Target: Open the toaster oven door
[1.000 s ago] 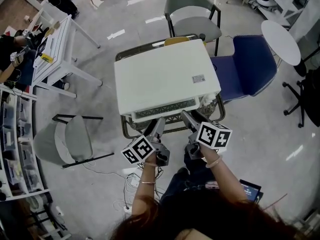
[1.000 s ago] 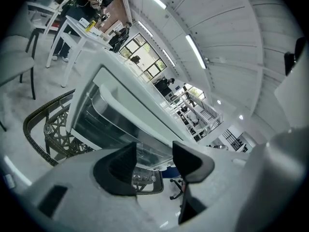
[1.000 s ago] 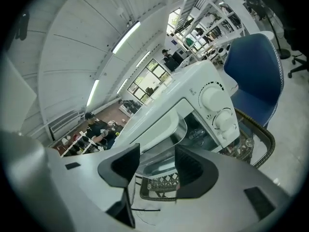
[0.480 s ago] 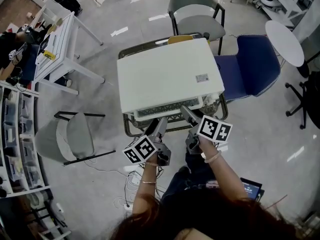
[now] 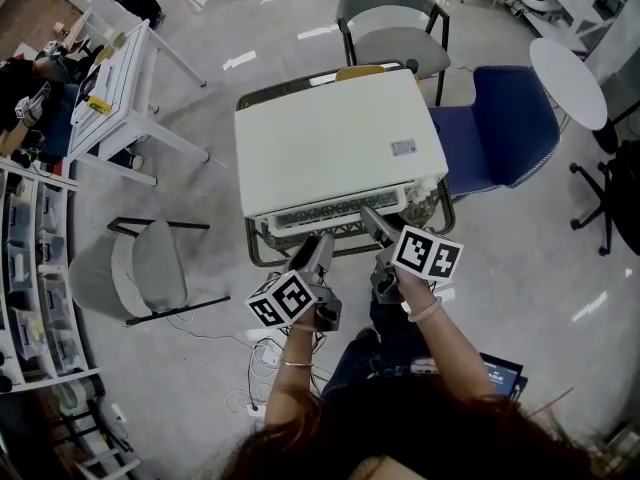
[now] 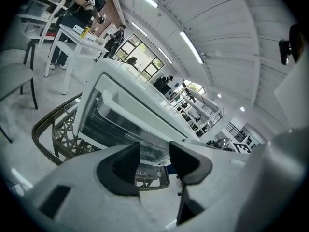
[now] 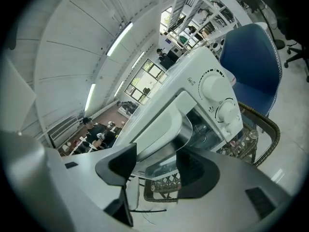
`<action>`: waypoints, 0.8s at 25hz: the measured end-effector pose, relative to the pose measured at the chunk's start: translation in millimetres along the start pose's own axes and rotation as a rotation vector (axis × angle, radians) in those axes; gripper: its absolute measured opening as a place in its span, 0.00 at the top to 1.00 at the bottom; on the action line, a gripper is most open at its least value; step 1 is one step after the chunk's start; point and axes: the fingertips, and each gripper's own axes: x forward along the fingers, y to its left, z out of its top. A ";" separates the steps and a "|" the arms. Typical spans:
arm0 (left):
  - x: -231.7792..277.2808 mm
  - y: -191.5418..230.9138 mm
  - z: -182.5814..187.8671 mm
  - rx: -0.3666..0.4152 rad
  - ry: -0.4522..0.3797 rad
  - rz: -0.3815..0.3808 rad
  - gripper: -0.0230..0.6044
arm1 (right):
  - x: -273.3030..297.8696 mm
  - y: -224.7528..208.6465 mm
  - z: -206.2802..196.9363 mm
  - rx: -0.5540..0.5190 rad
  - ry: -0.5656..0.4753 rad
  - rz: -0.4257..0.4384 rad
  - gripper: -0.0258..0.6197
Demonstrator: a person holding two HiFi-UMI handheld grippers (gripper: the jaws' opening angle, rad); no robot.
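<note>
Glossy grey floor and chairs surround the wicker-rimmed counter (image 5: pixel 258 258) on which the white toaster oven (image 5: pixel 335 148) is set, its door facing near. The left tongs (image 6: pixel 154 154), just narrowed, and the right tongs (image 7: pixel 155 162), just widened, are held apart with nothing clamped; only the glass door (image 7: pixel 193 132) is framed between them. The door is judged rigid and breakable, best gripped by its white bar handle (image 7: pixel 161 127).
</note>
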 end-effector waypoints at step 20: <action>-35.8 -4.5 -30.6 0.109 -0.006 0.047 0.80 | -24.0 -17.7 -23.7 -0.033 0.024 -0.050 0.56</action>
